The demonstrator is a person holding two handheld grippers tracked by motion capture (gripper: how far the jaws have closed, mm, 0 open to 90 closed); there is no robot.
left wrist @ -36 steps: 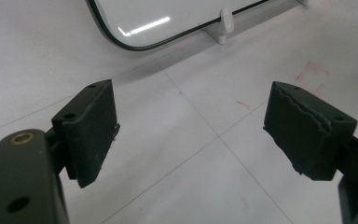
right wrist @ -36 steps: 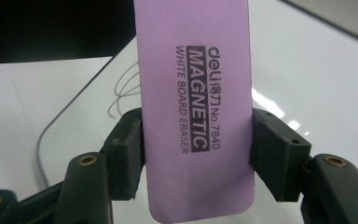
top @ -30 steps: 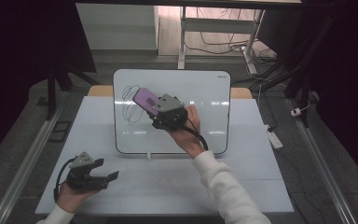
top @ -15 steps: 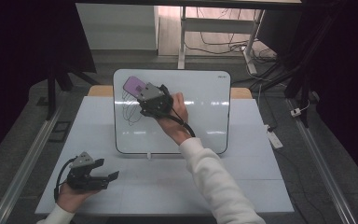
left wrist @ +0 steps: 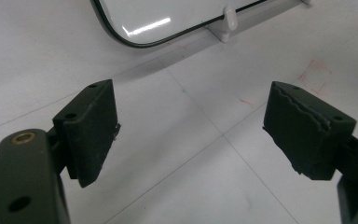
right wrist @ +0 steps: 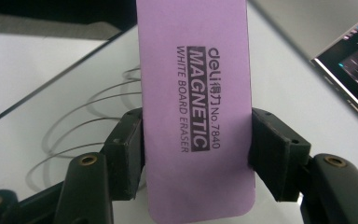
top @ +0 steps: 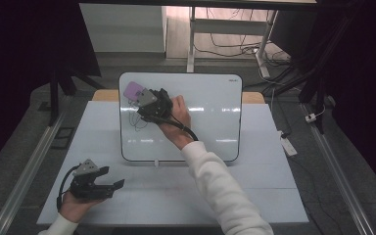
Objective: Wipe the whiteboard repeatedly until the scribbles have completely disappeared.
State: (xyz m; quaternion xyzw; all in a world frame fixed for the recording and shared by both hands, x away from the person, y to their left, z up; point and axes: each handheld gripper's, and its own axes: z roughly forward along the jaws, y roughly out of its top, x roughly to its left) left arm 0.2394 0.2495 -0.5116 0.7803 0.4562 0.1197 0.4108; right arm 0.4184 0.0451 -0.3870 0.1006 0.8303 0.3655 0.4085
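Observation:
A white board [top: 205,112] leans on a stand at the table's back middle, with dark scribbled loops [top: 138,122] at its upper left. My right gripper [top: 139,98] is shut on a purple whiteboard eraser [top: 133,91] and holds it against the board's upper left corner. In the right gripper view the eraser [right wrist: 195,107] sits upright between both jaws, with the scribbled loops [right wrist: 93,126] just behind it on the left. My left gripper [top: 112,186] rests open at the table's front left, and its fingers [left wrist: 91,128] hold nothing.
The board's small white foot [top: 157,163] stands at its lower edge, also seen from the left gripper as a white foot [left wrist: 228,21]. The white table [top: 274,196] has faint red marks [left wrist: 312,77]. Cables lie on the floor behind.
My right gripper carried the eraser up and to the left across the board, over the scribbles. The left gripper stayed still.

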